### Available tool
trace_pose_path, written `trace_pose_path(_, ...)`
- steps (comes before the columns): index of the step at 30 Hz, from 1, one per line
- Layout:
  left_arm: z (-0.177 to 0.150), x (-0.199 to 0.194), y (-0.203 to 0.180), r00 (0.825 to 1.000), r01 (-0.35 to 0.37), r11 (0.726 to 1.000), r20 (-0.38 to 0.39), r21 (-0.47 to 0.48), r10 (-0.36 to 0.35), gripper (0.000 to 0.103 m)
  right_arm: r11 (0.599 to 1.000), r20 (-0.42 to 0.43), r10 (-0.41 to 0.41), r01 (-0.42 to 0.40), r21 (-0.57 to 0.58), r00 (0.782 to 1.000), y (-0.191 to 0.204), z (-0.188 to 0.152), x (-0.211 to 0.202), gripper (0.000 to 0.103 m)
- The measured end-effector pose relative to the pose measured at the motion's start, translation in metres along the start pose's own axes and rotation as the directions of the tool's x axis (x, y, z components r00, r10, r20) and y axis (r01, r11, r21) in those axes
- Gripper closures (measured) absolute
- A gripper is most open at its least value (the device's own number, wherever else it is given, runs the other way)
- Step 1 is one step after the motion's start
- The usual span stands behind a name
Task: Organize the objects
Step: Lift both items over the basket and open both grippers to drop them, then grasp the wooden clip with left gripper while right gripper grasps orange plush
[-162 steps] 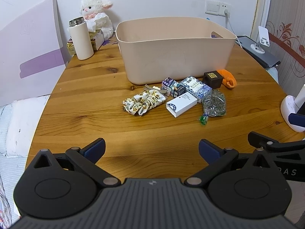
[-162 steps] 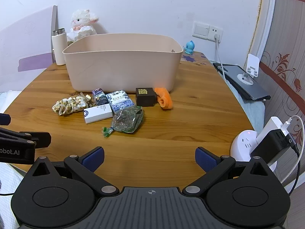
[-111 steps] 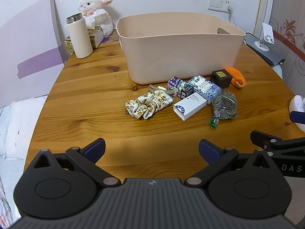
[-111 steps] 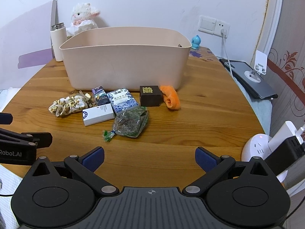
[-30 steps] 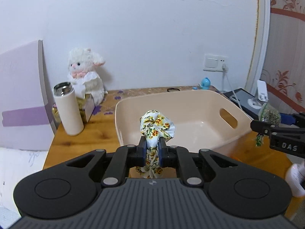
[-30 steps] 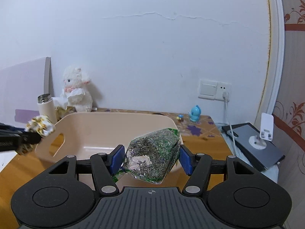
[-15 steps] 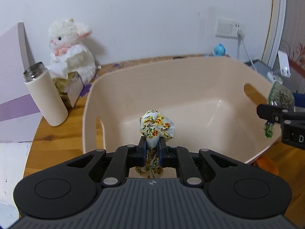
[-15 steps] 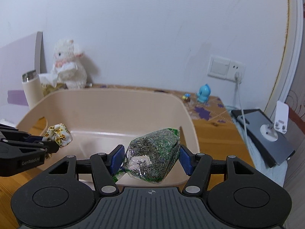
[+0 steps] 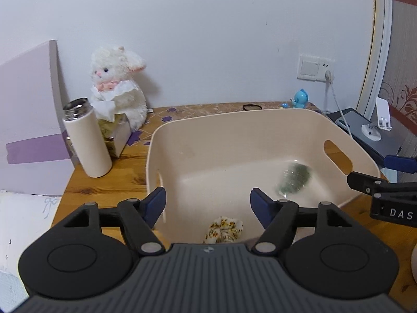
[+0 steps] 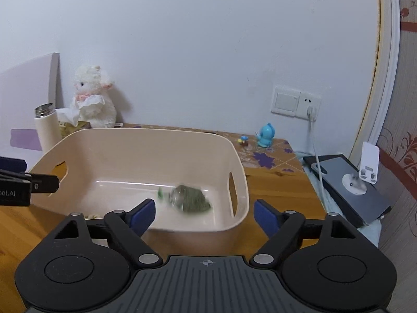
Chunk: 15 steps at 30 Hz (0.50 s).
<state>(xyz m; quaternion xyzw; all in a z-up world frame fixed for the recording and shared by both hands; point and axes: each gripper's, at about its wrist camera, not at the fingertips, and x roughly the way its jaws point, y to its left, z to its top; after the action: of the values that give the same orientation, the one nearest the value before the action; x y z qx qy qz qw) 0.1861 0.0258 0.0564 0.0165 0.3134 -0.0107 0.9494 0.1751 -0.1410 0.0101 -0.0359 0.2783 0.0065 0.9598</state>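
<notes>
A beige plastic bin (image 9: 260, 122) stands on the wooden table; it also shows in the right wrist view (image 10: 146, 133). A floral scrunchie (image 9: 224, 232) lies on the bin floor near its front wall. A green packet of dried herbs (image 9: 294, 177) is in the bin's right part, blurred in the right wrist view (image 10: 190, 199). My left gripper (image 9: 208, 203) is open and empty above the bin's front left. My right gripper (image 10: 204, 215) is open and empty above the bin's front right. Each gripper shows at the edge of the other's view.
A white flask (image 9: 87, 138), a tissue box and a plush lamb (image 9: 117, 86) stand left of the bin. A blue figurine (image 10: 265, 135) and a wall socket with cable are behind it. A tablet with a stand (image 10: 349, 185) lies at the right.
Both grippers have opened. The scrunchie has dropped from my left gripper into the bin, and the herb packet has dropped from my right gripper into the bin.
</notes>
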Motion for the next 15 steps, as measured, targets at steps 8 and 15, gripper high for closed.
trace_pose_path(8, -0.017, -0.032, 0.004, 1.000, 0.000, 1.000, 0.008, 0.013, 0.000, 0.022, 1.000, -0.005, -0.001, 0.001, -0.005, 1.000, -0.003, -0.015, -0.027, 0.015)
trace_pose_path(15, -0.040, -0.037, 0.007, 0.999, 0.000, 1.000, -0.041, 0.020, 0.000, 0.020, 1.000, -0.065, -0.005, 0.004, -0.022, 0.998, -0.002, -0.036, -0.025, 0.015)
